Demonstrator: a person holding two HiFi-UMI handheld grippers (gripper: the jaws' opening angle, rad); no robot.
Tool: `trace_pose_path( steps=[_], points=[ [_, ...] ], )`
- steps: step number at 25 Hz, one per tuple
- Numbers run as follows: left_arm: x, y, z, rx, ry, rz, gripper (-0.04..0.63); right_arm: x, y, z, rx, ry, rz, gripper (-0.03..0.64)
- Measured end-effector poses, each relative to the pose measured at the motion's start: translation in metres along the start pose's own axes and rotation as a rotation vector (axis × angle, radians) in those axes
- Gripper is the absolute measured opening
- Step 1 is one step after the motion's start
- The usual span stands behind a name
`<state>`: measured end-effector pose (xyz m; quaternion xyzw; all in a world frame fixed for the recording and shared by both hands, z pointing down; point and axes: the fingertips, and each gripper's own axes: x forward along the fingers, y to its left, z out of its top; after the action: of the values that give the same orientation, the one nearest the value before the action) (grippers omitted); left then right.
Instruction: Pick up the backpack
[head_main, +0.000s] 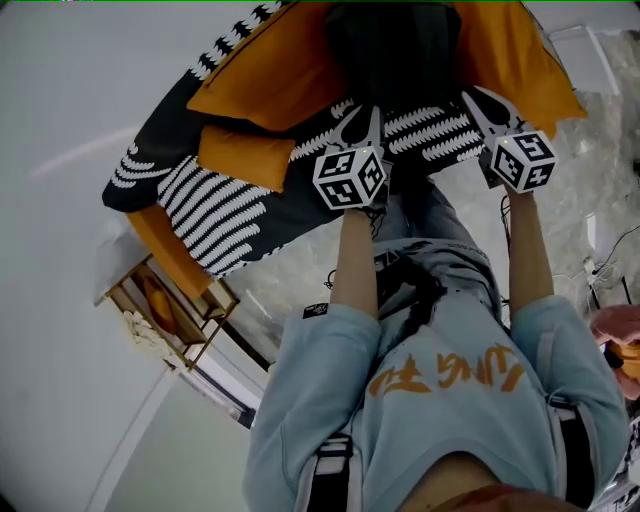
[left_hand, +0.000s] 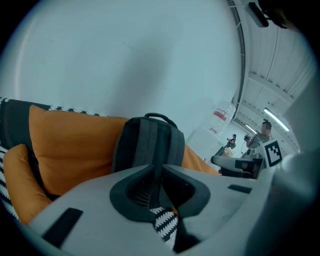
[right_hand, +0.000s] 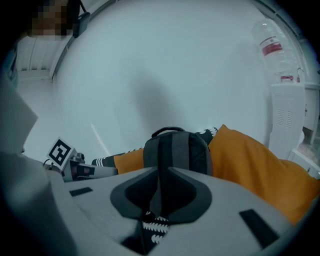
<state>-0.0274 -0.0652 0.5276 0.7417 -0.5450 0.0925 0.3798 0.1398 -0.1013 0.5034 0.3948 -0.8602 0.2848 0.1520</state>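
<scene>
Both jaws shut, L gripper (left_hand: 161, 168), R gripper (right_hand: 162, 170), backpack (left_hand: 150, 142) upright ahead, untouched

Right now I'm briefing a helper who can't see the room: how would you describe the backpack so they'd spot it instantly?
Find the black-and-white patterned cover against the pale wall. Among the orange cushions piled on it stands the backpack, upright. It is the only dark grey thing there, with a loop handle on top and straps down its face.
</scene>
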Motion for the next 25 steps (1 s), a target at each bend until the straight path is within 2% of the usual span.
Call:
trace_pose_path(
  steps=[3, 6, 7, 15, 20, 25],
  points=[
    [0.017, 0.012, -0.009, 0.001, 0.045, -0.008, 0.032, 0.019, -0.008, -0.015, -0.011, 0.071, 0.029, 0.152],
    [0.033, 0.022, -0.018, 0.011, 0.101, -0.029, 0.160, 0.037, -0.016, -0.028, -0.021, 0.129, 0.044, 0.175],
    [0.039, 0.024, -0.020, 0.017, 0.118, -0.033, 0.170, 0.042, -0.019, -0.031, -0.022, 0.145, 0.044, 0.178],
    [0.087, 0.043, -0.029, 0.080, 0.221, -0.096, 0.208, 0.089, -0.048, -0.052, -0.041, 0.264, 0.044, 0.216],
    [0.110, 0.054, -0.025, 0.099, 0.243, -0.118, 0.210, 0.112, -0.053, -0.054, -0.065, 0.302, 0.068, 0.221],
    [0.125, 0.051, -0.017, 0.132, 0.248, -0.185, 0.212, 0.128, -0.046, -0.058, -0.089, 0.336, 0.103, 0.221]
  ],
)
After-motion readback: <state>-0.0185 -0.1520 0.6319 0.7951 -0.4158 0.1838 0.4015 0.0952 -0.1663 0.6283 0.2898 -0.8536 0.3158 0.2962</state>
